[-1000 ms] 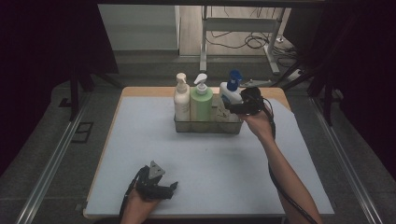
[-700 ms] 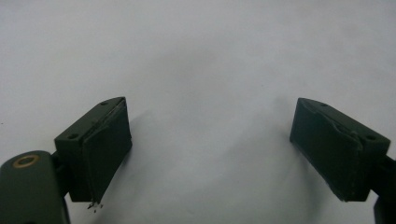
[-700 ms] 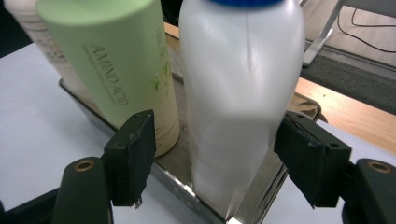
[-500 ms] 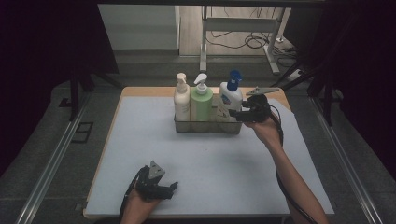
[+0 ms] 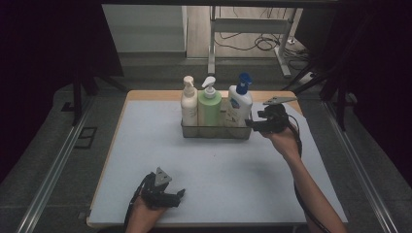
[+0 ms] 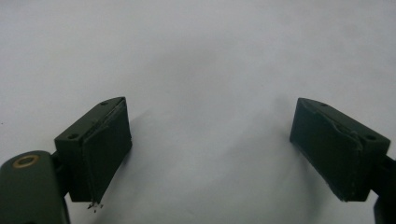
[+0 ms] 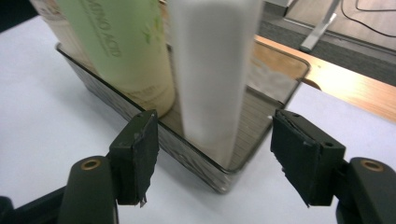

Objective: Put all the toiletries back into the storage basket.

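The white bottle (image 7: 212,70), likely rigid and slick, is being framed ahead by the right gripper (image 7: 215,154), jaws spread and closing, best gripped mid-body.

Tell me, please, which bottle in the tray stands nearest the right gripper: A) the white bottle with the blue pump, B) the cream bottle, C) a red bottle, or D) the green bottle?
A: the white bottle with the blue pump stands at the tray's right end, beside the right gripper.

A white plastic bottle with a blue pump top (image 5: 240,104) stands upright at the right end of a clear, shallow rectangular tray (image 5: 216,131). Just beside it in the tray stand a pale green pump bottle (image 5: 209,106) and a cream pump bottle (image 5: 188,103).
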`<state>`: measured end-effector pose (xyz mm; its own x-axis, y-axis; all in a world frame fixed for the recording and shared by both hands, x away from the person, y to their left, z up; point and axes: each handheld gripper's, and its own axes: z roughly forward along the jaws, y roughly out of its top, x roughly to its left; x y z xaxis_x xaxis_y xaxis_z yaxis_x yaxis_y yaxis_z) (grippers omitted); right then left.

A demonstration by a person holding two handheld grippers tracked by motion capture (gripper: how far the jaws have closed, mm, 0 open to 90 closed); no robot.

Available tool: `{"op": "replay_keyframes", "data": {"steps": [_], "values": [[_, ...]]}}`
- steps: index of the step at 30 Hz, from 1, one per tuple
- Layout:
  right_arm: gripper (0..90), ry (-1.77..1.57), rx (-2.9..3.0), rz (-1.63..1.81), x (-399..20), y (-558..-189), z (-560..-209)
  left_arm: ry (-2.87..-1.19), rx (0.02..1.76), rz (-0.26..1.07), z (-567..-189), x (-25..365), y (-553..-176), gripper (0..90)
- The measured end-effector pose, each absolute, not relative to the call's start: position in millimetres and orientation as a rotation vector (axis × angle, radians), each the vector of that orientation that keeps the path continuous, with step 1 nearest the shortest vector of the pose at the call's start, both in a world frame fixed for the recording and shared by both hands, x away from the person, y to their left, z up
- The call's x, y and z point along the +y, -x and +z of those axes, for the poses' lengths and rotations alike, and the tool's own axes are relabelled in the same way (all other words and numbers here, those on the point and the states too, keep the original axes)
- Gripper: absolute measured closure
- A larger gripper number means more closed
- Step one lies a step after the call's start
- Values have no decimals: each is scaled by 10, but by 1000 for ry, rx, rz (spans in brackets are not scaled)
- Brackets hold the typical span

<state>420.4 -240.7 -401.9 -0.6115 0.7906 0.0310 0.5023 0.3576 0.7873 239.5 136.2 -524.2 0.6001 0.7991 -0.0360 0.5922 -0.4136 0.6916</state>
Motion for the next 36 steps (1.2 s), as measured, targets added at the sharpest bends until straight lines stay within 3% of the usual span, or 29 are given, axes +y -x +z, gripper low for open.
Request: {"op": "replay_keyframes", "data": {"steps": [11, 28, 36], "values": [[428, -1238, 2222, 1109, -2558, -4297, -4091, -2151, 1095, 394, -5242, 1362, -2395, 122], [812, -1270, 2203, 1092, -2518, -4536, -4188, -2151, 1094, 394, -5242, 1362, -2396, 122], [892, -1277, 2217, 1089, -2439, -4665, -4239, -2154, 1093, 395, -5241, 1364, -2396, 122]]}}
